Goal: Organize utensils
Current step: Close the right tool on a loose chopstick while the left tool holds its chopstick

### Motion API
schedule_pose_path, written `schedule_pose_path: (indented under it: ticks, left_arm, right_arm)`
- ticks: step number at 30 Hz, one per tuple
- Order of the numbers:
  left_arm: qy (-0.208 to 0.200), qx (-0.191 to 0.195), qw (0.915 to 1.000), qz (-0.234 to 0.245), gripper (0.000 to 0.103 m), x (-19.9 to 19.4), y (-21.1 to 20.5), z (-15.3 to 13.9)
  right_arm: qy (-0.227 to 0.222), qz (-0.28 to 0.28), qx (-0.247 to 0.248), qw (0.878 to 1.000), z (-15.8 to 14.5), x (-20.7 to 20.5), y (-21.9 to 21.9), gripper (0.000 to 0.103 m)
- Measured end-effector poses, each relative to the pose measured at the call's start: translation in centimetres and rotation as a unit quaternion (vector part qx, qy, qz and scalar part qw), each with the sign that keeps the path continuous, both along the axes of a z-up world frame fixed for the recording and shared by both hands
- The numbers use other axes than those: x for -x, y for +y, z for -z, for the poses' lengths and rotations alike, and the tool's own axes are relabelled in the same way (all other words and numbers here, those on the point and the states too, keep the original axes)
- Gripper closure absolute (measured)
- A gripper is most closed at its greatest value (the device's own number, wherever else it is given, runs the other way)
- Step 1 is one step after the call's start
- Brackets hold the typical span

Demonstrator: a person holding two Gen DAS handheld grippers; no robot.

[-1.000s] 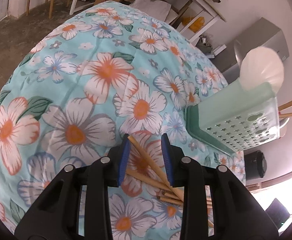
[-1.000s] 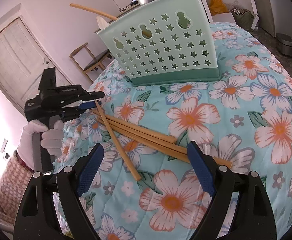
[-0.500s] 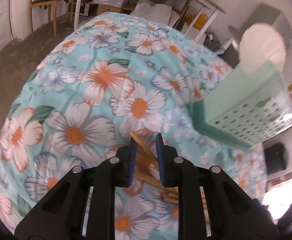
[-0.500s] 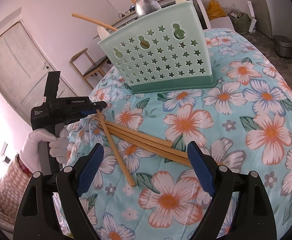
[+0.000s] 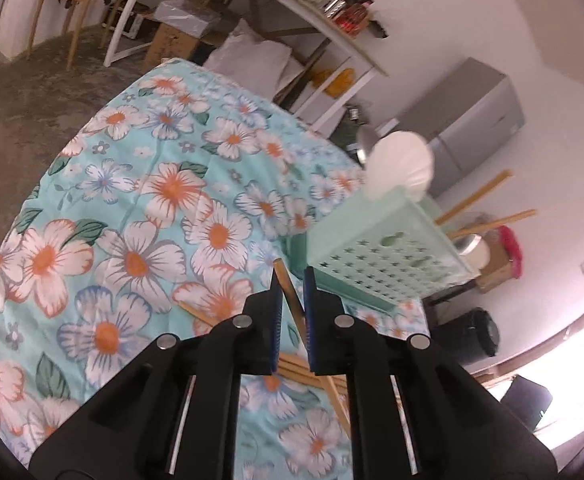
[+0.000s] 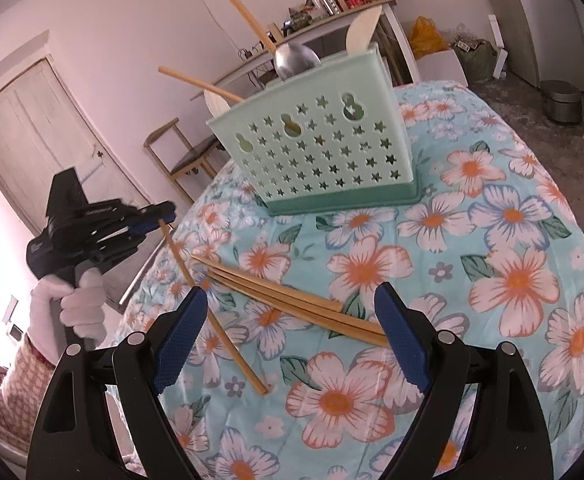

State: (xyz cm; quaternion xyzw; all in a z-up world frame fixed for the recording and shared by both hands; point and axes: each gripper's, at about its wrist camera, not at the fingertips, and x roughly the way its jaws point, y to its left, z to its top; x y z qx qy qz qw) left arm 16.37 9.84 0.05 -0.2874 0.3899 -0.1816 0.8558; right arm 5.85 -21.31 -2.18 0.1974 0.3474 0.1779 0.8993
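Long bamboo chopstick (image 6: 212, 304): upper end pinched in left claw (image 5: 292, 288), low end resting on floral-cloth surface (image 6: 511, 280); long axis slants steeply down toward right claw (image 6: 288, 340). Right claw wide, holding nothing, over remaining loose chopsticks (image 6: 292, 300). Mint star-perforated plastic utensil basket (image 6: 315, 152) stands beyond, nearer the left claw's tip.

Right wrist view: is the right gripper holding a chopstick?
No: the right gripper is open above the loose chopsticks, gripping none.
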Motion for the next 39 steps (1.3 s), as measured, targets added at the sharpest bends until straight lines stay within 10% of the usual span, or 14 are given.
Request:
schedule_pose_path:
  ticks: [16,25,39]
  left_arm:
    - [0.043,0.020,0.9982,-0.036,0.091,4.6,4.8,4.3]
    - [0.047,-0.011,0.9977,-0.048,0.088,4.8,4.7,5.6]
    - [0.037,0.022,0.9972,-0.061,0.087,6.1,5.7,8.0]
  right_arm:
    - [-0.023,-0.006,0.006,1.000,-1.5,0.9,1.2,0.021]
    - [-0.035,-0.073,0.057,0.995,-3.0,-2.2,4.2,0.043]
    - [0.008,-0.300,0.176,0.938,-0.4,-12.2,17.9,0.078]
